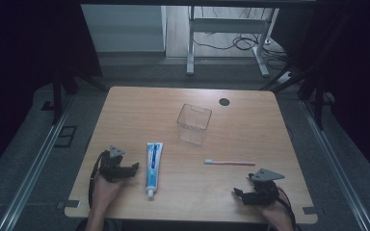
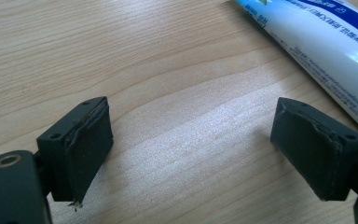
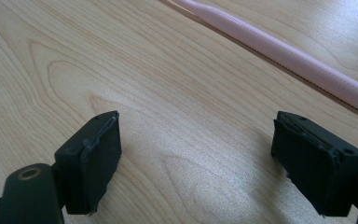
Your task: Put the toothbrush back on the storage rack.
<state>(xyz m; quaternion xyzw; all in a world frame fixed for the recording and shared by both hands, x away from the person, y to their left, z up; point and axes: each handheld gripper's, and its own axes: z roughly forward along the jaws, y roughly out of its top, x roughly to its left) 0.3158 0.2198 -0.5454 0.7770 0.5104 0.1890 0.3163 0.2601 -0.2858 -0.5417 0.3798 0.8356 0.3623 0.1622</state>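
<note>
Pale wood grain runs across the bench [image 1: 139, 103] where I hold both grippers low at its near edge. My landmark is the clear plastic box [image 1: 194, 123], standing upright and empty toward the middle of the bench. Nearer to me than the box and to its left, the toothpaste tube [image 1: 153, 167] lies flat, cap toward me. Just left of that tube rests my left gripper [image 1: 125, 169], jaws spread wide with bare wood between them; in the left gripper view the tube [image 2: 326, 44] passes just beyond one jaw, apart from it. Nearer than the box and to its right lies the pink toothbrush [image 1: 230, 163]. My right gripper [image 1: 241, 193] sits nearer still, also wide apart and holding nothing, the toothbrush handle [image 3: 279, 53] close ahead.
</note>
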